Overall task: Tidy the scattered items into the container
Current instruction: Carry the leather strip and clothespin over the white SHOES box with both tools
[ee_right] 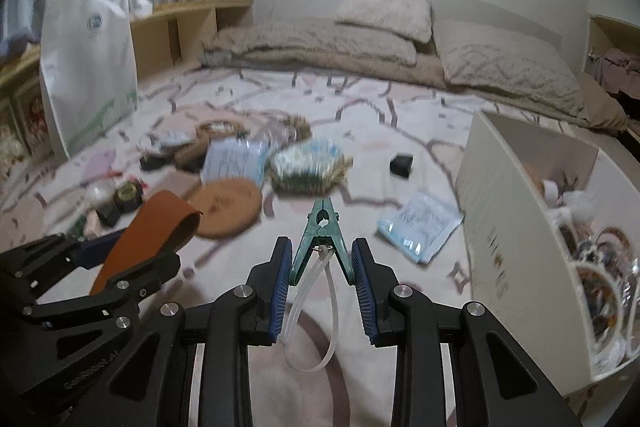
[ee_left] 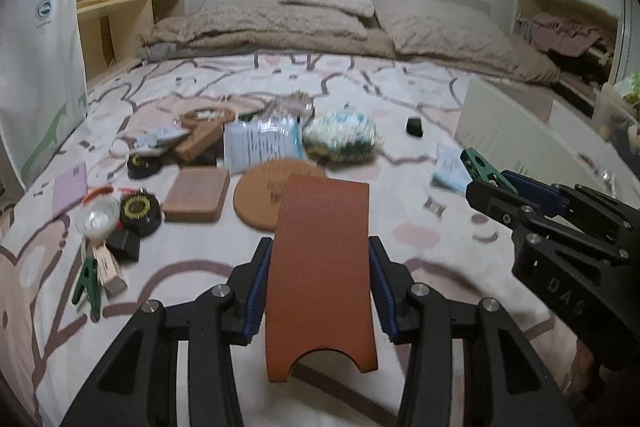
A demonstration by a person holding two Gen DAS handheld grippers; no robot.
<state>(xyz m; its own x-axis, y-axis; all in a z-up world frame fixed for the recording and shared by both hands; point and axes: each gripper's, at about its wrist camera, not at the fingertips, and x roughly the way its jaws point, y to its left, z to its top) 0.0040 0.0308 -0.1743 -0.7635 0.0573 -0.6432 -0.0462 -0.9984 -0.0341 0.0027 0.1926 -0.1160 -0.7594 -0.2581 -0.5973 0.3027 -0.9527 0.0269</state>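
The brown leather sleeve (ee_left: 322, 279) we carry looks light and bendy, a flat strip with a pebbled grain and a half-round notch in its near end. We judge it will flop if pinched by a tip, so taking it across its long edges, as now, suits it. The left gripper (ee_left: 320, 283) has its fingers (ee_left: 256, 291) closed narrow on those edges, and the sleeve sits clear above the bed (ee_left: 400, 195).

The green clip (ee_right: 320, 239) is stiff plastic, small and light, with a clear loop (ee_right: 312, 323) hanging from its hinge. We judge its splayed handles are the natural place to grip, though squeezing hard would open its mouth. The right gripper (ee_right: 322, 283) holds it by those handles, fingers narrow, mouth pointing away.

To the right stands the white container (ee_right: 516, 227), already holding some things. Still loose on the bed are a round cork coaster (ee_left: 272, 195), a wooden block (ee_left: 196, 193), a blue packet (ee_right: 420, 225) and a patterned pouch (ee_left: 340, 141).
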